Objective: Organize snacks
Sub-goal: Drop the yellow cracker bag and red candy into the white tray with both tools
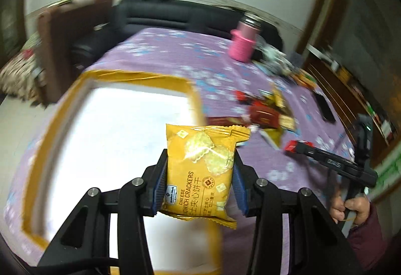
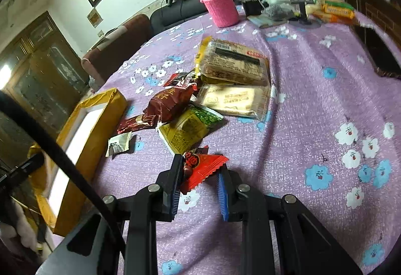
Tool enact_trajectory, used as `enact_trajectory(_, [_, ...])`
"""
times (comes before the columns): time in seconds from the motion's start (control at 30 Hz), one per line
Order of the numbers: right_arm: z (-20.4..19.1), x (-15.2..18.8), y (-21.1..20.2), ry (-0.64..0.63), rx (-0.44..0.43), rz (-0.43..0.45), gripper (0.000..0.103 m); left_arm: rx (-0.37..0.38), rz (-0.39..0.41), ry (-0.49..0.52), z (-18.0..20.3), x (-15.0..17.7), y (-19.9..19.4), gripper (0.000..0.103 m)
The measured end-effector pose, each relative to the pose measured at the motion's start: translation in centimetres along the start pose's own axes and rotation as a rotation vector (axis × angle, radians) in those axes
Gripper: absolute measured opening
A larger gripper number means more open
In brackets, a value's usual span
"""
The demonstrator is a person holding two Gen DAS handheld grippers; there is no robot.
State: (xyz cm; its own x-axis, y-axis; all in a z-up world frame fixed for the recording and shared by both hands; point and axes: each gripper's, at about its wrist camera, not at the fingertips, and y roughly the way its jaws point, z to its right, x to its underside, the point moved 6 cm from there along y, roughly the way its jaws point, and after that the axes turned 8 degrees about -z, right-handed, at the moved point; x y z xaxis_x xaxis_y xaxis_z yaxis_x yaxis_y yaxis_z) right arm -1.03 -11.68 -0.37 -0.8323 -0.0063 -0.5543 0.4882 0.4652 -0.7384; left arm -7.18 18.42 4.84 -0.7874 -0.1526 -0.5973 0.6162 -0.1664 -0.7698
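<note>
yellow cracker packet hides box floor.

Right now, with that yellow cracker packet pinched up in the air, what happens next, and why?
Probably the left tool lowers and lets go: its cheese cracker packet hangs over the yellow box, whose white inside looks open beneath it.

Yellow cracker packet; red snack packet; purple floral tablecloth; pink flask.

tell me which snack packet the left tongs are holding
The yellow cheese sandwich crackers packet, over the yellow box; the right tongs grip a red packet.
</note>
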Motion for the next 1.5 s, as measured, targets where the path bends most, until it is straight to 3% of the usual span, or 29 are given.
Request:
enact_trajectory(0.17, [-4.2,0.3,-2.2,-0.040,-0.036,0.042,0.024,-0.077,0.019,-0.116,-6.2,1.1,-1.5,0.047])
enact_trajectory(0.33, [-12.1,0.7,-2.9,-0.169,-0.114,0.023,0.024,-0.153,0.010,-0.161,-9.2,2.0,-0.9,0.047])
enact_trajectory(0.47, [-18.0,1.5,-0.5,-0.255,-0.177,-0.061,0.024,-0.196,-0.008,-0.164,-10.6,2.7,-0.4,0.047])
enact_trajectory(0.73, [-25.6,4.2,6.4,-0.357,-0.190,-0.207,0.024,-0.195,-0.048,-0.199,-12.8,3.9,-0.1,0.047])
enact_trajectory(0.97, [-26.8,4.5,8.8,-0.378,-0.175,-0.235,0.024,-0.159,-0.032,-0.229,-13.4,4.2,-1.0,0.054])
enact_trajectory(1.23, [-27.3,5.4,8.3,-0.423,-0.146,-0.209,0.027,-0.145,0.024,-0.252,-12.7,3.7,-2.8,0.062])
enact_trajectory(1.33, [-27.6,5.5,7.5,-0.432,-0.154,-0.189,0.037,-0.140,0.036,-0.254,-12.4,3.6,-3.2,0.065])
enact_trajectory(1.5, [-27.5,5.1,5.0,-0.445,-0.161,-0.126,0.041,-0.125,0.058,-0.243,-11.1,3.3,-4.0,0.068])
